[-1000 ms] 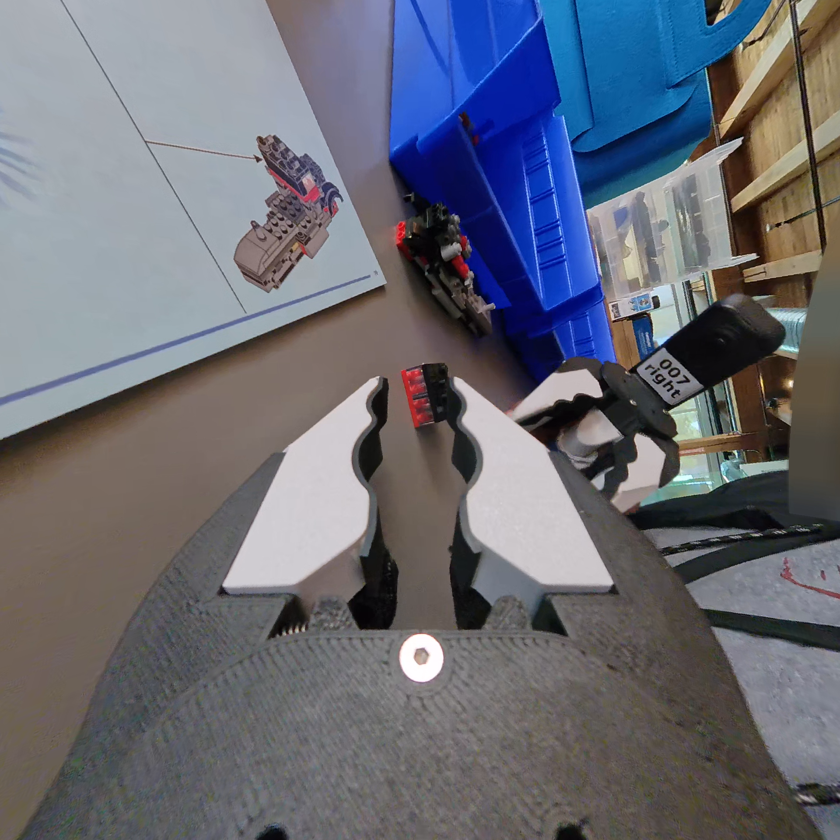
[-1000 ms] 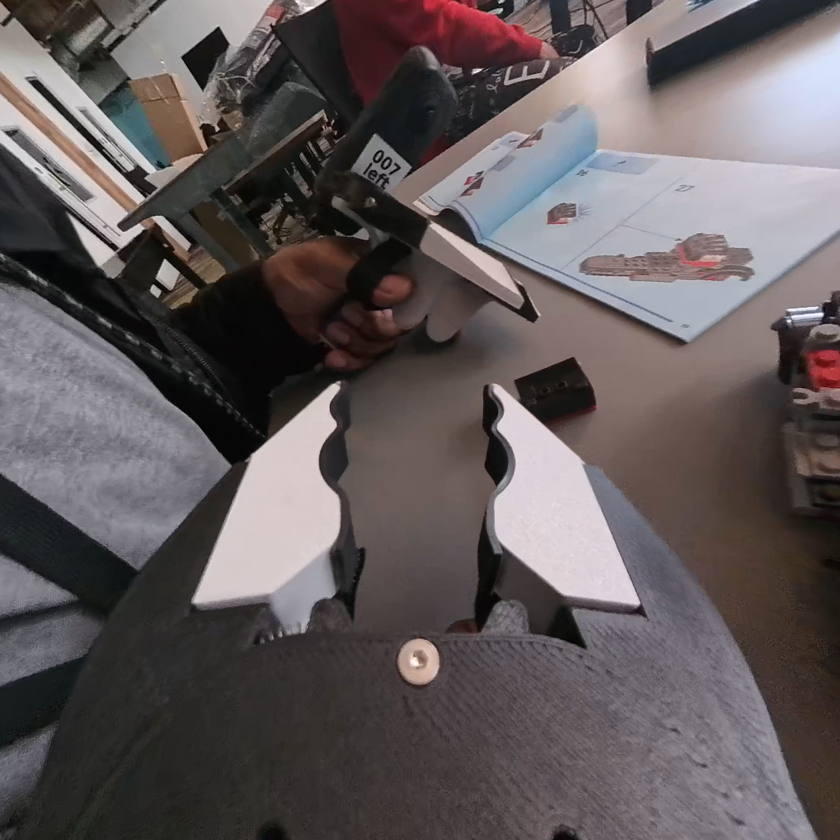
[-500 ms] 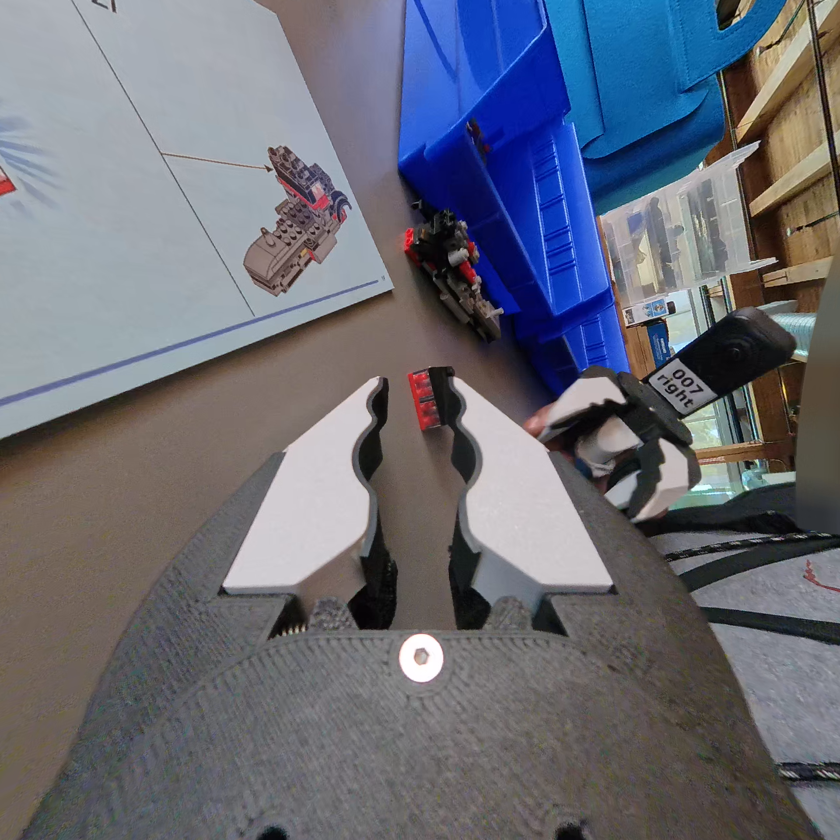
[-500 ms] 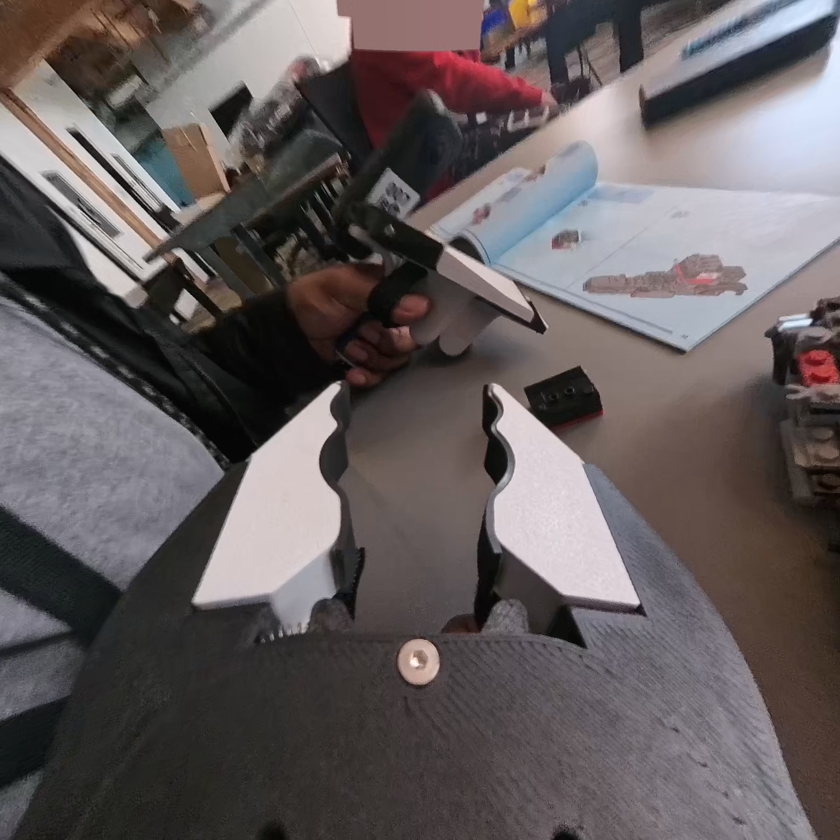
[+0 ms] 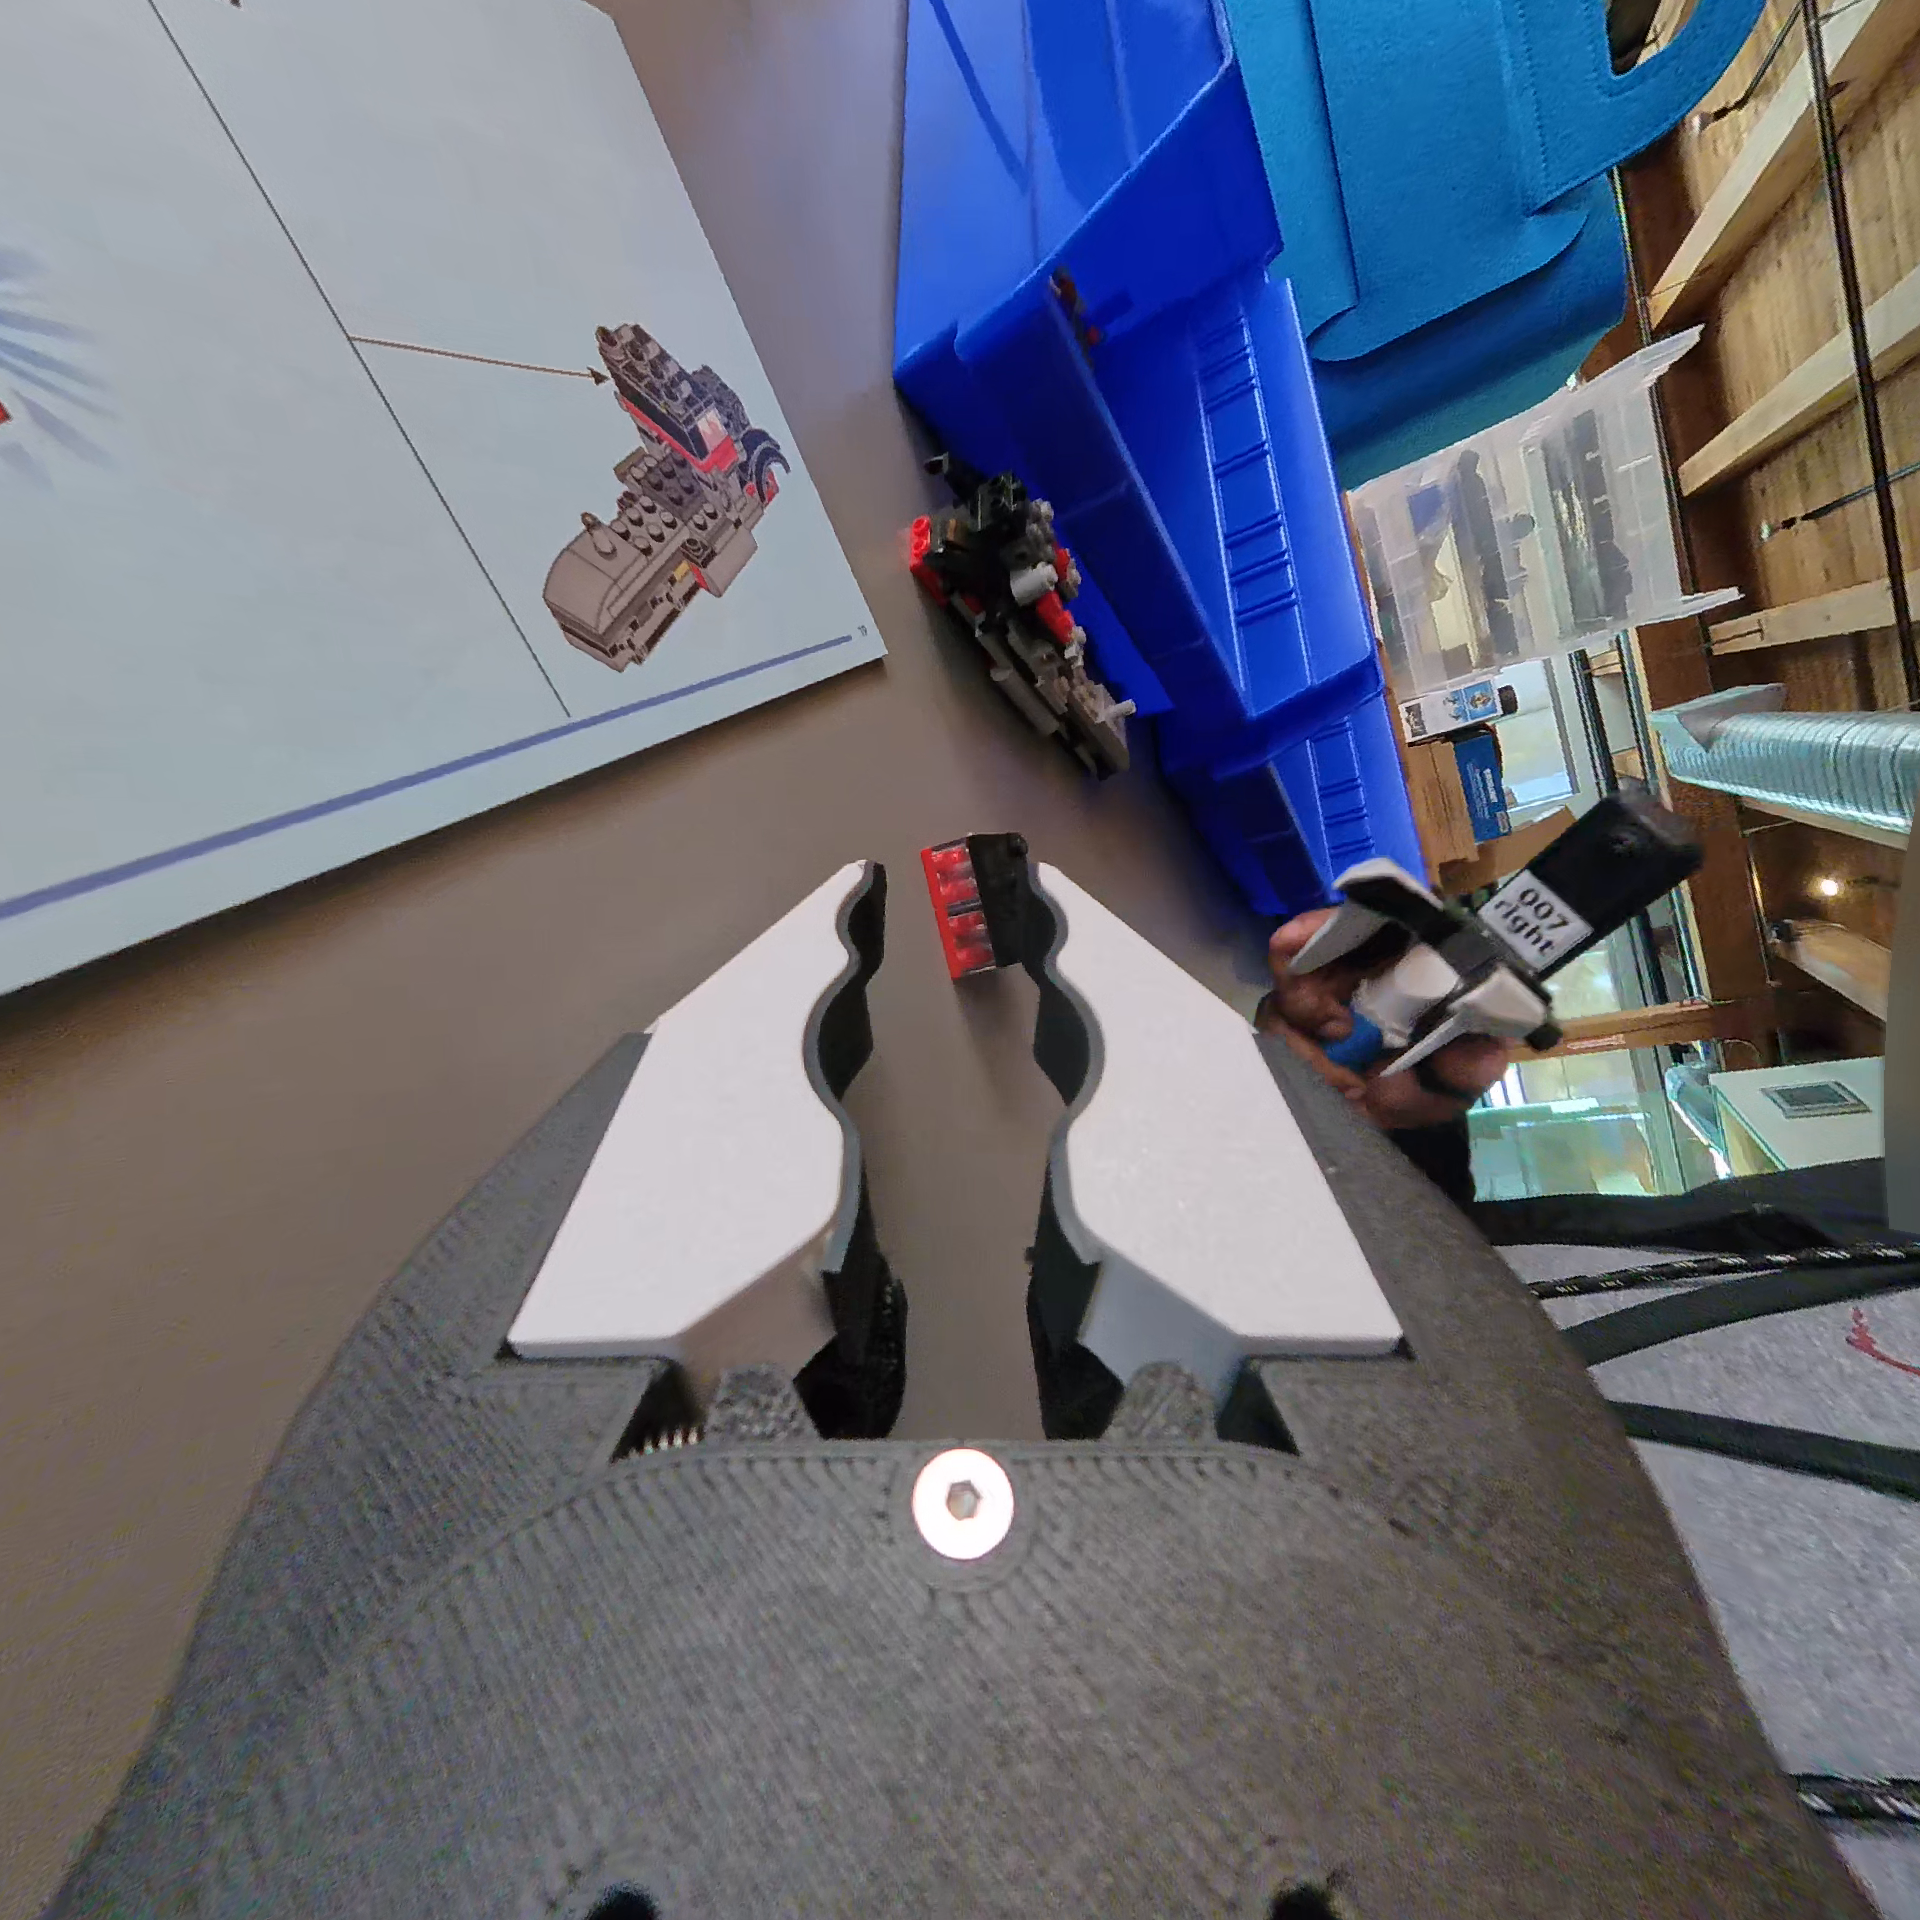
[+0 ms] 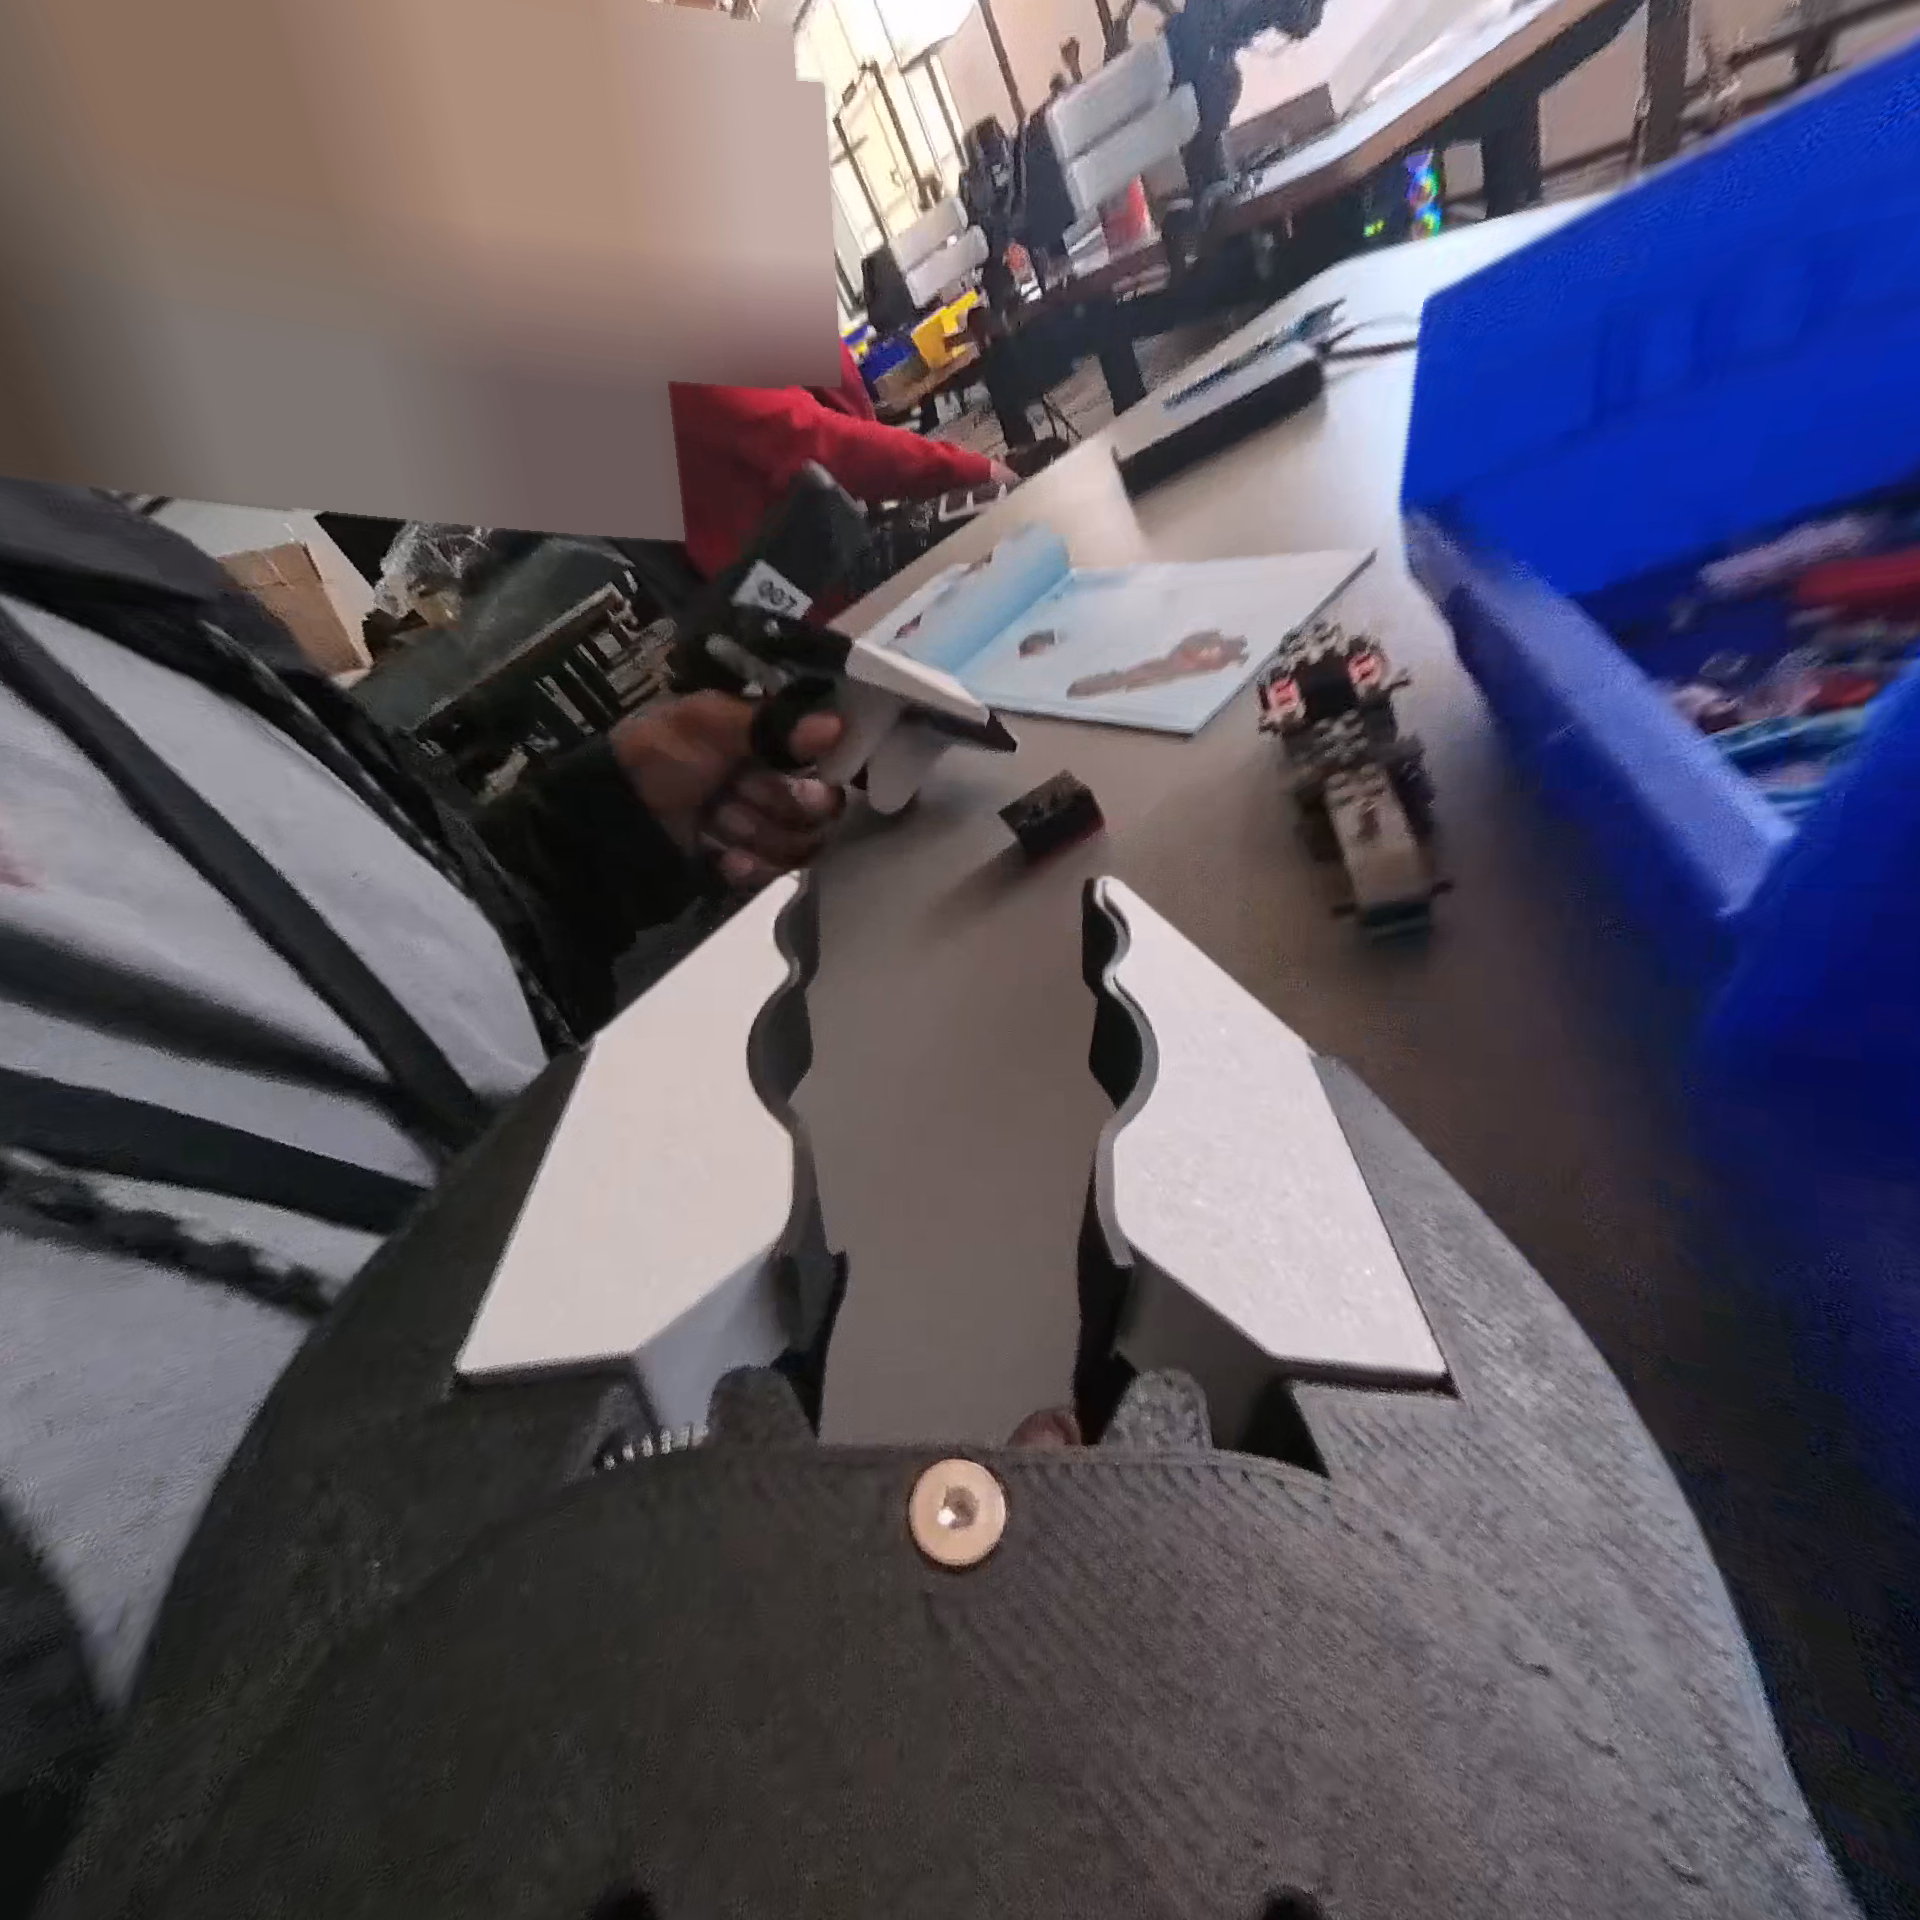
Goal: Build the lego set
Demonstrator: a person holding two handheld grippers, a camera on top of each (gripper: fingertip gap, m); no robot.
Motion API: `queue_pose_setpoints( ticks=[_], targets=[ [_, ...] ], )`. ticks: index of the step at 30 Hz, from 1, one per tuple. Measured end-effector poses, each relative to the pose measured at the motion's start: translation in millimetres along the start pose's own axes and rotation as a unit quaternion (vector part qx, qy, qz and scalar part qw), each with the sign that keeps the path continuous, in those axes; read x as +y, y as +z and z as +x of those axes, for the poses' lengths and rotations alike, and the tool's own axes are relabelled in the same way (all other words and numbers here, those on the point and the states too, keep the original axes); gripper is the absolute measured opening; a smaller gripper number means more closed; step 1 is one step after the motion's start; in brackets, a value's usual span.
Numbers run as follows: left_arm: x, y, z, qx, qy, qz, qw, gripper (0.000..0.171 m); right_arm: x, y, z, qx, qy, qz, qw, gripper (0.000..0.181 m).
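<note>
A small red and black brick piece (image 5: 971, 909) lies on the brown table between the tips of my left gripper (image 5: 954, 881), close to its right finger. The left gripper is open and does not clamp it. A partly built black, grey and red lego model (image 5: 1018, 623) stands farther on, beside the blue bins. My right gripper (image 6: 945, 888) is open and empty, held back from the brick piece (image 6: 1049, 821) and the model (image 6: 1351, 790). Each gripper shows in the other's view: the right one in the left wrist view (image 5: 1423, 987), the left one in the right wrist view (image 6: 935, 717).
An open instruction booklet (image 5: 312, 416) lies left of the model; it also shows in the right wrist view (image 6: 1122, 644). Blue bins (image 5: 1091, 312) line the table's right side, one holding loose parts (image 6: 1662, 416). A person in a red top (image 6: 790, 457) sits at the far end. The left gripper's tips are roughly 20 centimetres from the right gripper's.
My right gripper has pulled back and turned right, so the model and blue bin now show. The left gripper stays open around the brick piece, barely shifted.
</note>
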State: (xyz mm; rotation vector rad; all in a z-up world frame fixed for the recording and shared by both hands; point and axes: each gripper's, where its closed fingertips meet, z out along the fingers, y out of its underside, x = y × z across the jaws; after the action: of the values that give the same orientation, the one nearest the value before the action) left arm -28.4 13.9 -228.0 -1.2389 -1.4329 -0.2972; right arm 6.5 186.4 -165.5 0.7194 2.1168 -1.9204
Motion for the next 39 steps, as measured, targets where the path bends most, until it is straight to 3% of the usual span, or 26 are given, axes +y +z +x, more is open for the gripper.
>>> queue_pose_setpoints(
  ticks=[3,10,12,15,16,18,20,23,28,30,33,39],
  targets=[
    [-0.4,-0.8,0.2,-0.002,0.003,0.004,1.000,0.026,10.7,14.6,-2.6,0.002,0.004,-0.006,1.000,0.054],
    [-0.4,-0.7,-0.2,-0.004,0.004,0.004,1.000,0.027,0.6,3.9,-2.7,-0.010,0.013,0.019,1.000,0.053],
    [-1.0,-1.4,0.0,0.000,0.001,0.006,1.000,0.027,-11.9,-24.6,-5.0,-0.002,-0.028,-0.004,1.000,0.053],
    [-1.4,-1.6,0.1,0.001,-0.001,0.007,1.000,0.027,-80.7,-108.7,2.0,0.047,-0.116,0.007,0.992,0.038],
    [-0.6,-0.9,0.1,0.001,-0.001,0.003,1.000,0.027,-100.9,-133.9,4.9,0.055,-0.145,-0.009,0.988,0.030],
    [0.6,0.3,0.0,0.000,0.000,-0.002,1.000,0.027,-113.8,-169.0,24.9,0.071,-0.214,-0.108,0.968,0.019],
    [0.6,0.5,-0.2,-0.001,0.001,-0.002,1.000,0.027,-99.1,-190.0,61.7,0.071,-0.272,-0.248,0.927,0.011],
    [0.1,-0.4,0.0,-0.004,0.006,0.003,1.000,0.027,-60.4,-193.6,91.2,-0.011,-0.276,-0.410,0.869,0.006],
    [-1.7,-2.7,-0.6,-0.010,0.011,0.016,1.000,0.027,-0.2,-184.0,116.5,-0.109,-0.278,-0.584,0.755,0.006],
    [-2.2,-3.5,-0.4,-0.011,0.013,0.019,1.000,0.027,17.6,-184.2,122.3,-0.126,-0.270,-0.620,0.726,0.006],
    [-2.1,-3.6,-0.2,-0.009,0.012,0.019,1.000,0.027,32.7,-184.8,131.8,-0.125,-0.283,-0.642,0.702,0.009],
    [0.3,-0.9,0.4,0.000,0.005,0.004,1.000,0.027,41.7,-178.0,131.9,-0.127,-0.284,-0.625,0.715,0.008]
  ],
)
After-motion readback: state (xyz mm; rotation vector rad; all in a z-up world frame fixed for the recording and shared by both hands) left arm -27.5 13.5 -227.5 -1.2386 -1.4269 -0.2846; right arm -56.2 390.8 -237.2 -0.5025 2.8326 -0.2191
